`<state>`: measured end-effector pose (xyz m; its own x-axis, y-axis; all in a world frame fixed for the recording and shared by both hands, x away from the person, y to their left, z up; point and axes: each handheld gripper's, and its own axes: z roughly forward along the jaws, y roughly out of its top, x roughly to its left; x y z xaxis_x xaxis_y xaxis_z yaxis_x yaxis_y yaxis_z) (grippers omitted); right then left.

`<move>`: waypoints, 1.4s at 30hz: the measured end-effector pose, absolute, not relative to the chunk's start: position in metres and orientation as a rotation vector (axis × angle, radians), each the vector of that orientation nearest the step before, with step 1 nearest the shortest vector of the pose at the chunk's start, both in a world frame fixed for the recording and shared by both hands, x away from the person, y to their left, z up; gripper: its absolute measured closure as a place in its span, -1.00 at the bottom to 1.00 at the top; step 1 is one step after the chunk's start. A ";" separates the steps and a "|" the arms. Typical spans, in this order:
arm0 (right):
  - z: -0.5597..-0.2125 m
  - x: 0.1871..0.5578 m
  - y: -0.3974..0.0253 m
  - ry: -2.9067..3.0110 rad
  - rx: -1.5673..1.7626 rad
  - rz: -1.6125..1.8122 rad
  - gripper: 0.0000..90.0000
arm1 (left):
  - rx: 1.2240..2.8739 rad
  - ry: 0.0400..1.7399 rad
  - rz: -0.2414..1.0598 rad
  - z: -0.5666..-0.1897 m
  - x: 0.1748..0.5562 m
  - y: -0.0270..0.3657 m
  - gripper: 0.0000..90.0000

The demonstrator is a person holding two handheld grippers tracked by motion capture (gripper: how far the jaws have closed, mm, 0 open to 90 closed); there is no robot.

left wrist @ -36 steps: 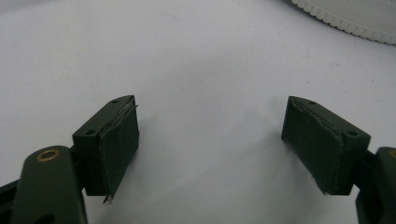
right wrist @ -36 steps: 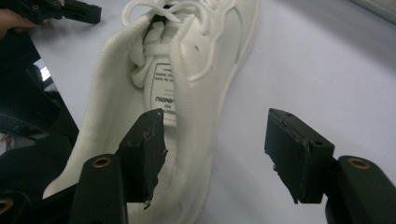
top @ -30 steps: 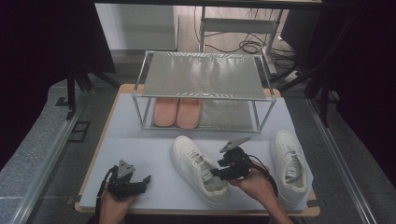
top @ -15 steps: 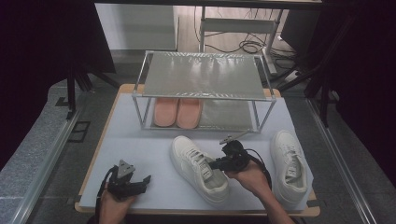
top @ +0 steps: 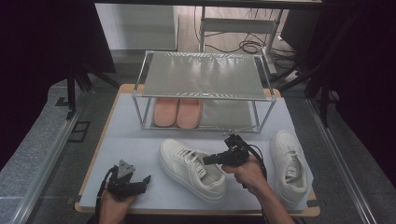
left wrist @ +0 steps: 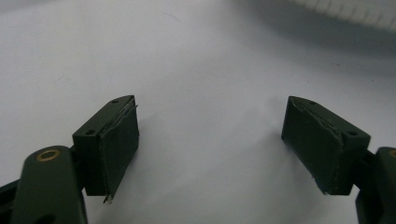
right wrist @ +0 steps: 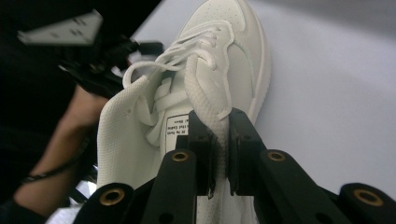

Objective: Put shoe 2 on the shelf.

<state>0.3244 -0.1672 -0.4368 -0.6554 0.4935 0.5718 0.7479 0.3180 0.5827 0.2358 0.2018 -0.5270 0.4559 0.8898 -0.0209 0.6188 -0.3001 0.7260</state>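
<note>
Right claw [right wrist: 218, 140] pinches the sneaker [top: 191, 168] tongue; its toe points far-left, lying diagonally.

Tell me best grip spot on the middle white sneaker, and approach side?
Grip the padded tongue and collar edge at the opening of the white sneaker, coming from above at the heel end. It stands up as a thin flap that narrow jaws can close across. The right hand-held gripper is pinched there already. The left hand-held gripper is open over the table.
</note>
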 end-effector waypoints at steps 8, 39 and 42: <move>-0.423 0.332 -0.167 -2.177 -1.097 -1.387 0.82 | 2.032 1.254 0.515 -0.527 0.236 0.202 -0.57; -0.386 0.361 -0.150 -1.828 -1.060 -1.699 0.82 | 2.031 1.252 0.516 -0.527 0.236 0.202 -0.57; -0.380 0.365 -0.149 -1.802 -1.079 -1.731 0.82 | 2.031 1.251 0.516 -0.527 0.236 0.202 -0.57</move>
<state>0.3650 -0.1492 -0.3800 -0.6124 0.2427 0.7524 0.7615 -0.0746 0.6439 0.2362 0.2019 -0.5272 0.4576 0.8890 -0.0202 0.6163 -0.3006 0.7279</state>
